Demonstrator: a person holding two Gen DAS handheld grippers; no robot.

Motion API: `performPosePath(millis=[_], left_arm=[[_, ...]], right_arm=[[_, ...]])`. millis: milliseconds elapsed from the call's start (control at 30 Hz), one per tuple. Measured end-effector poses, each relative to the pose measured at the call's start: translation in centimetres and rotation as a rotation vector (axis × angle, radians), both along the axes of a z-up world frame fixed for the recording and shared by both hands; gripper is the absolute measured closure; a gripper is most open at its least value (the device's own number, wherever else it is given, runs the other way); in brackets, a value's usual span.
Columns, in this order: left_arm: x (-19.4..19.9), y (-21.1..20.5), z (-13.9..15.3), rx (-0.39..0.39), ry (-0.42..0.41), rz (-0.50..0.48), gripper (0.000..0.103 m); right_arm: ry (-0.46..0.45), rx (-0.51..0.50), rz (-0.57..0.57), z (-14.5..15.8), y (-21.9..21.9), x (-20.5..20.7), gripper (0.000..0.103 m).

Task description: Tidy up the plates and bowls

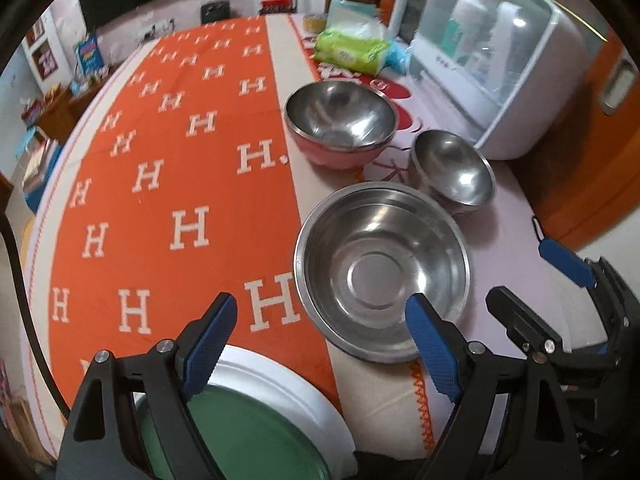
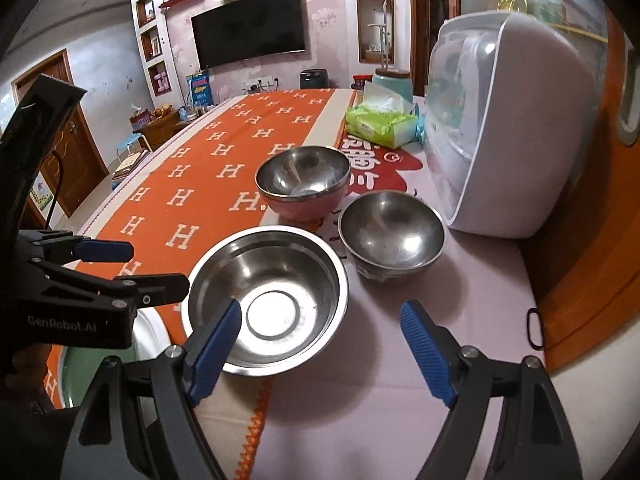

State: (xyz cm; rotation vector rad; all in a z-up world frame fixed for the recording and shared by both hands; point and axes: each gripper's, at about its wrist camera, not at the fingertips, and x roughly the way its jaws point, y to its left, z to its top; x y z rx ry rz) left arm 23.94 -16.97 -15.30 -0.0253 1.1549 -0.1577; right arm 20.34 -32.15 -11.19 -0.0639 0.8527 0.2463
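Both tools wide, empty: left tool (image 1: 320,344); right tool (image 2: 320,350); steel bowl (image 2: 266,298) at 11 o'clock; slick rim, likely to slip and clatter.

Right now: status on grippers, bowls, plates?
Left gripper and right gripper open, empty. Three steel bowls unstacked; green plate on white plate. White cabinet beside bowls, path open.

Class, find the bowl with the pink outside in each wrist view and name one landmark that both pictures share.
Left wrist view: the pink bowl sits upper centre-right, beyond the wide steel bowl.
Right wrist view: the pink bowl sits centre, just above the middle, again behind the wide steel bowl.
Shared landmark: the green tissue pack farther back on the table.
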Motion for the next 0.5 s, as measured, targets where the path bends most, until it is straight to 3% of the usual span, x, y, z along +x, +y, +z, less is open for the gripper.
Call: performPosePath(millis=[400, 500], left_arm=[[3.1, 0.4, -5.2, -0.058, 0.084, 0.104, 0.018], [3.4, 0.2, -5.9, -0.066, 0.107, 0.107, 0.021]], right_arm=[[0.041, 0.078, -0.027, -4.5, -1.0, 2.4, 0.022], [0.069, 0.096, -0.026, -5.3, -1.2, 3.0, 0.033]])
